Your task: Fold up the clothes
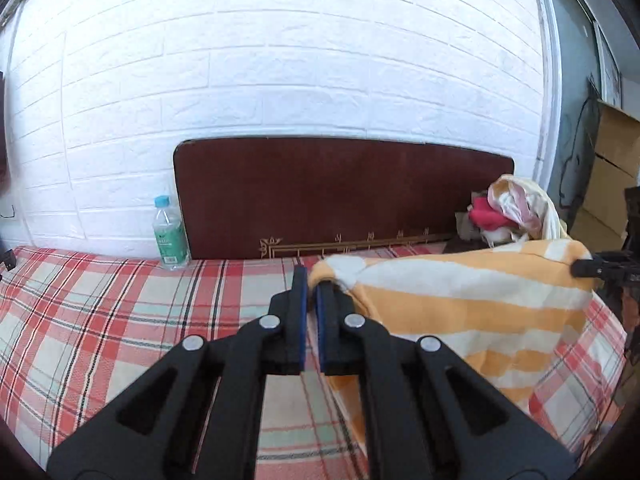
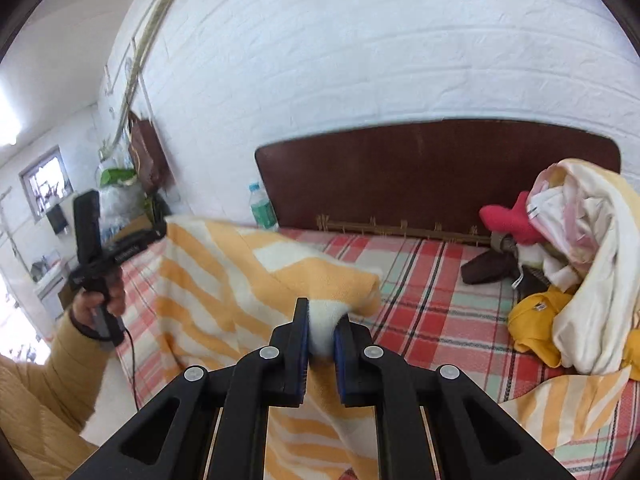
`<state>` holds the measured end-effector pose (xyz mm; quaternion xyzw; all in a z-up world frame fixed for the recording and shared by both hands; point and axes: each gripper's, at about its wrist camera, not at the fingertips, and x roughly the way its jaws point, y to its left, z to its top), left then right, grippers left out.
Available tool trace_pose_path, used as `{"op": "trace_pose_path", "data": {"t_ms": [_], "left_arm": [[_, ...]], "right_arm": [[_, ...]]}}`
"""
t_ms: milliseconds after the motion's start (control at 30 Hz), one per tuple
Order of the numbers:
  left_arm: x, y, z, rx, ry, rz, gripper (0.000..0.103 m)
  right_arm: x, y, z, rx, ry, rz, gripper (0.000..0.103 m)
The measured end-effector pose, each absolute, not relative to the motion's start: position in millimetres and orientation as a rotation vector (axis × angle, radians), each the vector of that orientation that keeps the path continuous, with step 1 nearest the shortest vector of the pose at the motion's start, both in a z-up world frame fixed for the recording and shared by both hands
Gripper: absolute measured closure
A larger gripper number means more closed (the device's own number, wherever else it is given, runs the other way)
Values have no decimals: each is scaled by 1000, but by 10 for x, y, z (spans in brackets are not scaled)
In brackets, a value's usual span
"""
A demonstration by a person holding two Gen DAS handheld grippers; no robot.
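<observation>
Two corners of an orange-and-white striped towel (image 2: 224, 280) are pinched, one in each gripper, so the cloth is stretched between them above a bed, its lower part draping down onto the red, white and green checked sheet (image 1: 100, 320). On the left gripper (image 1: 311, 280) the jaws are nearly closed, with a bunched corner of the towel caught at the tips. On the right gripper (image 2: 322, 320) the jaws are closed on a thick white wad of the same towel. From the right wrist view, the left gripper shows at the far end of the cloth, held by a hand (image 2: 100, 300) in a mustard sleeve. Beyond the towel, a heap of other clothes (image 2: 568, 272) lies at the head of the bed against a dark brown headboard (image 1: 340, 196): white, pink, red and yellow pieces. A plastic water bottle (image 1: 170, 236) stands just beside the headboard's left end, against a white brick wall (image 1: 280, 60).
</observation>
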<state>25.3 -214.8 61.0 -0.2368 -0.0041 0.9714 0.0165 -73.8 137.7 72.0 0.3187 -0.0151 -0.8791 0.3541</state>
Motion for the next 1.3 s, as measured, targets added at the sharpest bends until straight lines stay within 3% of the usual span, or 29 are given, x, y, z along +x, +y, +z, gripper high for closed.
{"op": "trace_pose_path", "data": {"t_ms": [167,300,500,600,700,767,867,1033,1133,1200,1267,1300], "left_arm": [[386,-2040,-307,-1117,231,2824,98],[724,-1903,-674,-1208,279,2669,98],[834,-2067,-240,-1013,147,2687,97],[553,-2081,-41,-943,168,2708,97],[108,-1997,-44,-969,224,2683,96],[-158,-1914,-110,-1005,271,2645,96],[-424,-1756,-275,-1077,314,2553,96],[-865,-1493,-550,-1188,381,2395,96],[-1131,-1336,-714,-1249,419,2297,96],[-1234,-1290,-840,-1307,440,2241,95],[-1272,-1272,-942,-1353,477,2231,95],[-1267,-1280,-959,-1355,479,2235,95]], "right_arm": [[-1060,980,-163,1150,87,-2145,93],[-910,835,-549,1252,170,-2028,93],[-321,713,-447,1160,335,-1902,93],[-72,617,-461,1142,408,-1825,89],[-131,744,-450,1163,290,-1853,77],[-218,900,-385,1161,145,-1902,58],[-328,1058,-295,1137,-5,-1958,54],[-441,812,-430,1200,-14,-1924,47],[-548,645,-591,1263,9,-1906,47],[-591,562,-678,1281,31,-1896,61],[-606,497,-699,1277,82,-1902,89],[-613,466,-705,1273,107,-1907,91]]}}
